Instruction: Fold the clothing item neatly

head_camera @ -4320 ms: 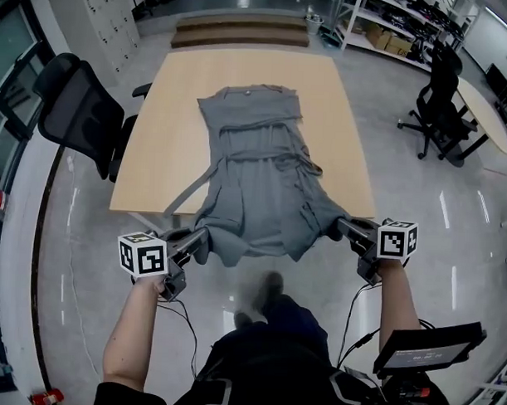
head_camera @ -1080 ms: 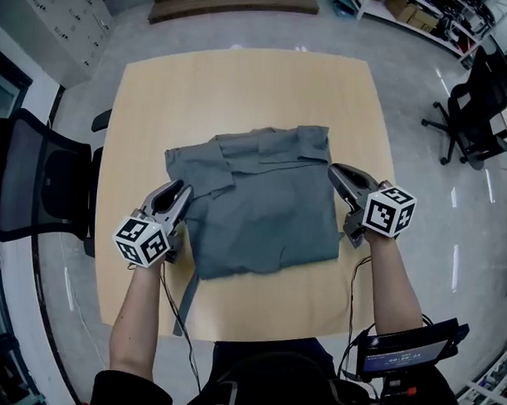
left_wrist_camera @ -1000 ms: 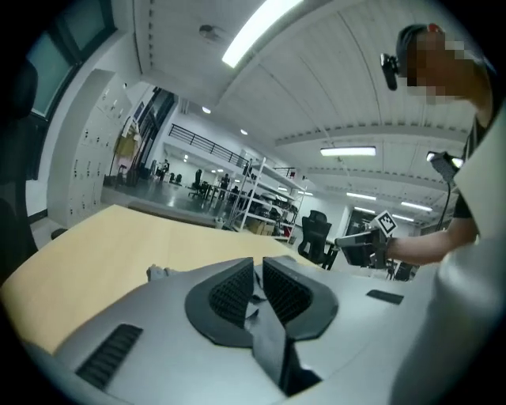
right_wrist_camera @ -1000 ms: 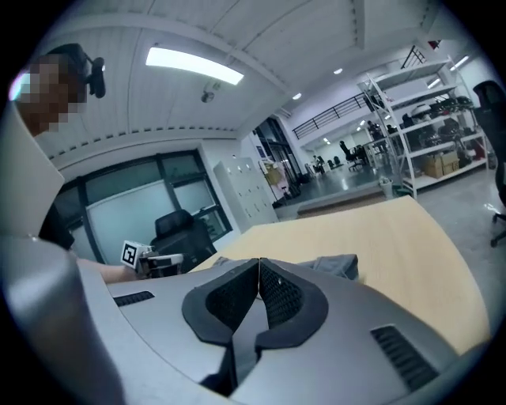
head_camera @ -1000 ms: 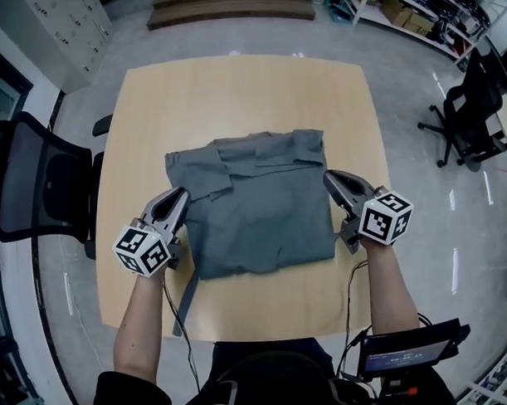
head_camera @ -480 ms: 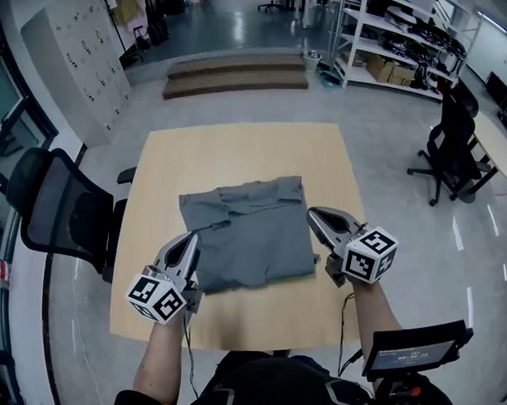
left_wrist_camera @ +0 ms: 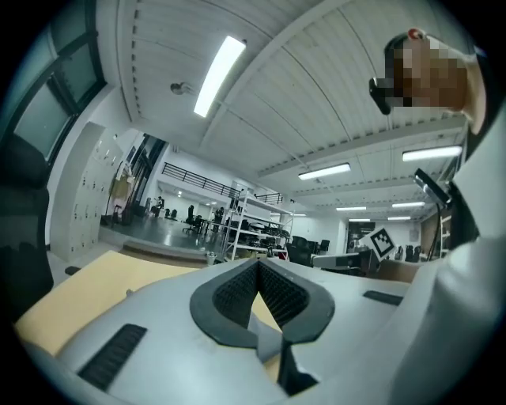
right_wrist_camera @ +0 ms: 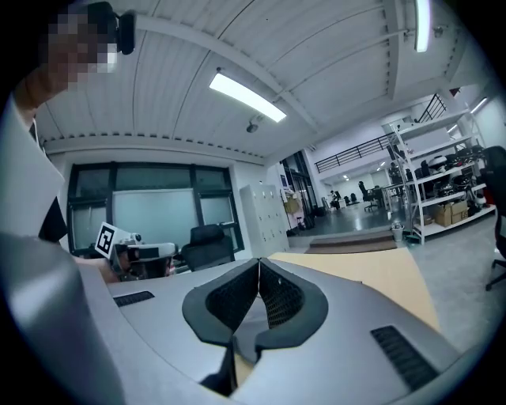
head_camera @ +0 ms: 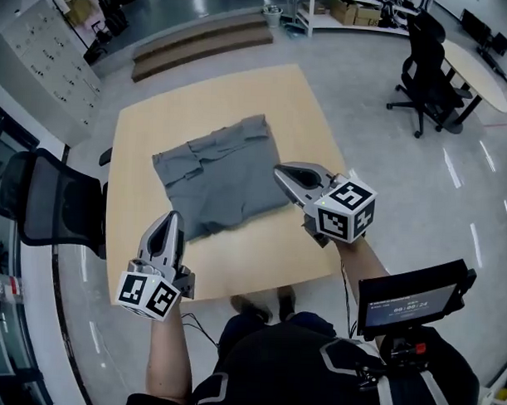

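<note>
Head view: the grey clothing item (head_camera: 217,175) lay folded into a rough rectangle around the middle of the tabletop (head_camera: 157,111), its near corner fairly close to the near edge. Both tools were up off it and not touching cloth. The left gripper (head_camera: 171,218) sat over the near left corner of the tabletop, and the right gripper (head_camera: 283,170) was just beside the garment's right side. The fingers looked shut on both, w/ nothing in them. IMO the fold was basically done.

What could go wrong imo: the far-edge layers looked stepped, not flush, so the stack could slump or spring open if left. If either tool went back in to tidy w/ its fingers shut, it would prob just drag the top layer and wreck the fold.

Left gripper view: the left gripper (left_wrist_camera: 258,273) had its fingers pressed together and empty. It pointed about level, so mostly ceiling and room showed, plus a strip of tabletop (left_wrist_camera: 79,285). No garment visible.

Right gripper view: same deal. The right gripper (right_wrist_camera: 259,273) had its fingers together and held nothing, w/ tabletop (right_wrist_camera: 371,277) past it and no cloth in shot.

Hard to tell: what the under layers were doing, and the near right corner of the tabletop, which was behind the right tool. The garment's near edge was too small to read properly.
</note>
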`<state>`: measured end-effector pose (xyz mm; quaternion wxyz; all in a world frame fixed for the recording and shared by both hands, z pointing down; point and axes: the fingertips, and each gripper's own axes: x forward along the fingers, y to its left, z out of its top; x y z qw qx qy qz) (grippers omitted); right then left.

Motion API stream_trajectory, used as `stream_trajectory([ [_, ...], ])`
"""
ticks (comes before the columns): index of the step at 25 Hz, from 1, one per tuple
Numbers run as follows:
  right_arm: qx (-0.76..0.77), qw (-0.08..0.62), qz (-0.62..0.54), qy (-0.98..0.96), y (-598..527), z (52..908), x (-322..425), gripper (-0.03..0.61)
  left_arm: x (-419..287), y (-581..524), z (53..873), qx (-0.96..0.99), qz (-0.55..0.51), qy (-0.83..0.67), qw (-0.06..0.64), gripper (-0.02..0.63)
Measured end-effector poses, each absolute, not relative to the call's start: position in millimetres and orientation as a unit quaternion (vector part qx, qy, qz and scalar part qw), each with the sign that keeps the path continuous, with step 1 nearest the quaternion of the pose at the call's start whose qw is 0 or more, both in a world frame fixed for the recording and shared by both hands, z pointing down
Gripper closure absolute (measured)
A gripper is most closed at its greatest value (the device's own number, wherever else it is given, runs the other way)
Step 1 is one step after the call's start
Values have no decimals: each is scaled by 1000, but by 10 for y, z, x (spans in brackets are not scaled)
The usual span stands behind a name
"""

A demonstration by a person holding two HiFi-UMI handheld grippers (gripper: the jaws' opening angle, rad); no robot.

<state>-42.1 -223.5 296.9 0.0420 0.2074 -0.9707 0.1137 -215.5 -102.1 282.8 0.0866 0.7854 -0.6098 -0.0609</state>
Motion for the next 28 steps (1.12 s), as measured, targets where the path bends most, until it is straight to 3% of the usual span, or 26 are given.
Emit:
stream_trajectory([
  [17, 255, 38, 107, -960, -328, 2878, -604, 569, -2195, 787, 2947, 821, -47, -562, 89, 614],
  [28, 243, 36, 82, -966, 551, 2735, -296, 569, -1798, 1444, 2821, 836, -38, -543, 67, 614],
])
